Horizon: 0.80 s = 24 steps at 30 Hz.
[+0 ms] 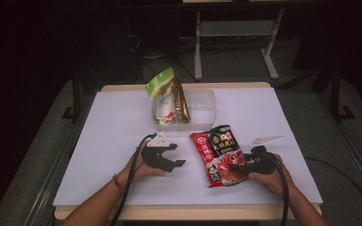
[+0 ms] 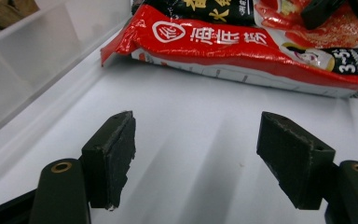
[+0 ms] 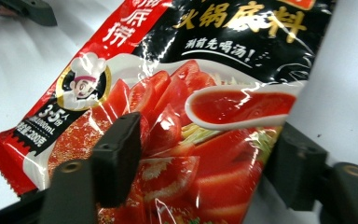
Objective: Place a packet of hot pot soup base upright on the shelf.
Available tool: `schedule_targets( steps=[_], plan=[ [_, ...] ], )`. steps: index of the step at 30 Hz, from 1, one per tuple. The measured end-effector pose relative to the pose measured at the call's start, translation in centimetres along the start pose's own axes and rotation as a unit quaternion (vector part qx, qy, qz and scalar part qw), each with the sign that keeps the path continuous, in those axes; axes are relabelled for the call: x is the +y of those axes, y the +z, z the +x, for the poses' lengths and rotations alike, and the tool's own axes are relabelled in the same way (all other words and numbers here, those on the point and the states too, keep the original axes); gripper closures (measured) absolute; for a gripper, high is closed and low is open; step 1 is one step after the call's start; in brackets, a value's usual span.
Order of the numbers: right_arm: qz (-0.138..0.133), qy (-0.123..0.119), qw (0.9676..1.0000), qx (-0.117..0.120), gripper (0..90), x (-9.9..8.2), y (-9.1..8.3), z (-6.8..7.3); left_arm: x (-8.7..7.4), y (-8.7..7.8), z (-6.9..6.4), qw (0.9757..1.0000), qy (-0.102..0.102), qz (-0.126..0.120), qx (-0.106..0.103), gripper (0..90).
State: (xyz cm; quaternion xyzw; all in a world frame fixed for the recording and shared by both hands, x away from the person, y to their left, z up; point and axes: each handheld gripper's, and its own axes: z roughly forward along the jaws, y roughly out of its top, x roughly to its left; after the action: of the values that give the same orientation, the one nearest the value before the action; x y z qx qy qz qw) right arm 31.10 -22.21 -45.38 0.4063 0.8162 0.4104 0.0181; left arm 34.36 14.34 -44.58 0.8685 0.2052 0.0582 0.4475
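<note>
Packets in tub at table's rear, sauce pouch lying before it

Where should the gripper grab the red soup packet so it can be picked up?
Probably by the near edge of the red soup packet, coming in low from the person's side. It lies flat on the white table, and the right gripper already straddles that end.

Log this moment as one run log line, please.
left gripper: open, nothing between | right gripper: open, straddling red pouch | clear bin: two packets
</note>
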Motion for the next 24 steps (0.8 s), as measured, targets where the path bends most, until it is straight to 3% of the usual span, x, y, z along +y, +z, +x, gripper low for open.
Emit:
schedule_targets(
  steps=[3, 9, 11, 18, 22, 24],
  plan=[
    [-0.001, -0.003, 1.0000, -0.002, 44.5, -0.1, -0.3, -0.1, 0.2, 0.3, 0.0, 1.0000, -0.006, 0.000, -0.003, 26.7],
    [-0.014, -0.003, 0.9999, -0.007, 57.6, -0.5, -0.6, -0.2, 1.4, 1.8, 0.7, 0.9989, -0.043, 0.004, -0.017, 25.8],
    [-0.019, -0.004, 0.9998, -0.009, 61.0, -0.7, -0.7, -0.2, 1.8, 2.4, 1.0, 0.9973, -0.065, 0.008, -0.032, 24.3],
    [-0.031, -0.015, 0.9993, -0.013, 68.1, -0.9, -0.9, -0.2, 2.0, 4.1, 1.9, 0.9943, -0.100, 0.023, -0.030, 20.6],
    [-0.037, -0.022, 0.9990, -0.013, 68.8, -1.0, -0.9, -0.1, 2.2, 4.4, 2.6, 0.9918, -0.123, 0.015, -0.033, 19.1],
    [-0.038, -0.024, 0.9989, -0.012, 69.1, -1.1, -0.9, 0.0, 2.3, 4.8, 3.0, 0.9897, -0.134, 0.011, -0.050, 17.0]
  ],
)
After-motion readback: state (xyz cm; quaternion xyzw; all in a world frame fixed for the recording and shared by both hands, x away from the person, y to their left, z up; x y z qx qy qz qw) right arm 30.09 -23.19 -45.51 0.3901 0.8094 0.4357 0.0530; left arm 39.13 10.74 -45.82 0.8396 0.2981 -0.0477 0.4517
